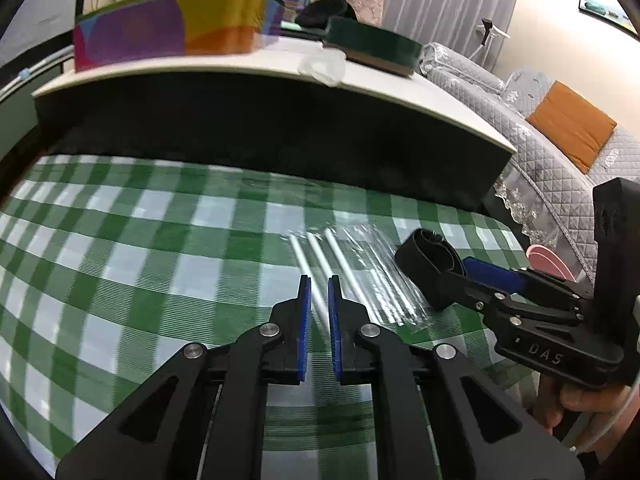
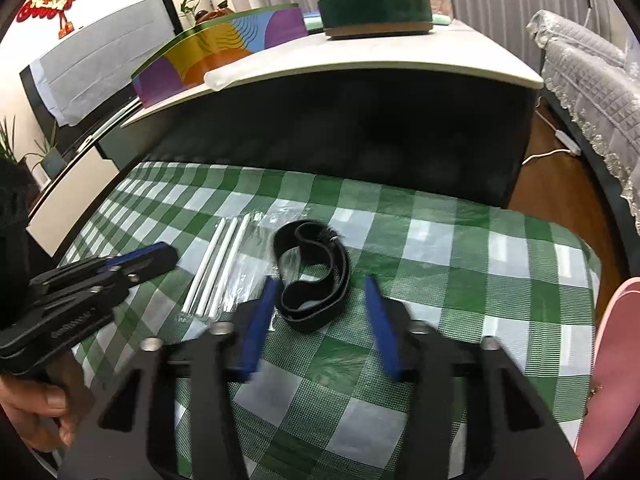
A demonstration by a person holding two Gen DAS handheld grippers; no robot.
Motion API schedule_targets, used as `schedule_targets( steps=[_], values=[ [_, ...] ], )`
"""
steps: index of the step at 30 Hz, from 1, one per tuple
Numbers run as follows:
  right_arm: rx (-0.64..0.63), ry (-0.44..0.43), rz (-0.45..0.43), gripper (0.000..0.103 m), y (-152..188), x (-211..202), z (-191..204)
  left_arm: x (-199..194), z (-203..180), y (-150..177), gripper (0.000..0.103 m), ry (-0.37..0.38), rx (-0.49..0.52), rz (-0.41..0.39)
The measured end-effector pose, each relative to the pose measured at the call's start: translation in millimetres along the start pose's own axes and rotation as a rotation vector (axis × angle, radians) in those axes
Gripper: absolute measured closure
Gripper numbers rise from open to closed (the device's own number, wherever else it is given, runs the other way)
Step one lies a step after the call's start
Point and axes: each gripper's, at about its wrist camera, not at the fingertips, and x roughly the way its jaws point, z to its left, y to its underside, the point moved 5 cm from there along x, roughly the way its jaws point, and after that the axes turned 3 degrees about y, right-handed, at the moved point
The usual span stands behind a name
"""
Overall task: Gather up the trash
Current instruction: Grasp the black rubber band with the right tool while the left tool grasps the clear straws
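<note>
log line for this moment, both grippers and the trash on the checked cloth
left gripper: nearly shut, empty, over packet of white straws | right gripper: open, astride black band, not gripping | neither collected

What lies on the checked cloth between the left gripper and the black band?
In the right wrist view, a clear packet of white straws lies between the left gripper and the black band, on the checked cloth.

Only legible txt: raised letters "DAS" on the black plastic body of the right tongs (image 1: pixel 452 270), seen from left wrist cam. Similar raised wording on the black body of the left tongs (image 2: pixel 162 256) in right wrist cam, too blurred to read. Nothing else legible.
</note>
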Motion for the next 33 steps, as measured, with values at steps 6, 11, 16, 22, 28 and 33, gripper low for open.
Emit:
schedule_targets(
  steps=[6,11,16,22,28,33],
  values=[
    [-0.011,0.026,-0.012,0.084,0,-6,-4,16,-11,5,0.057,-0.018,0.002,0.05],
    [0.025,0.043,-0.03,0.084,-2,-14,-18,25,-16,11,0.053,-0.061,0.027,0.094],
    [0.034,0.05,-0.04,0.084,-2,-19,-22,28,-25,14,0.053,-0.107,0.096,0.119],
    [0.03,0.06,-0.061,0.084,-4,-30,-23,26,-32,19,0.074,-0.125,0.156,0.117],
    [0.027,0.073,-0.083,0.084,-4,-43,-25,16,-27,20,0.094,-0.101,0.126,0.106],
    [0.029,0.085,-0.105,0.084,-3,-58,-27,-1,-28,17,0.094,-0.1,0.132,0.069]
  ],
)
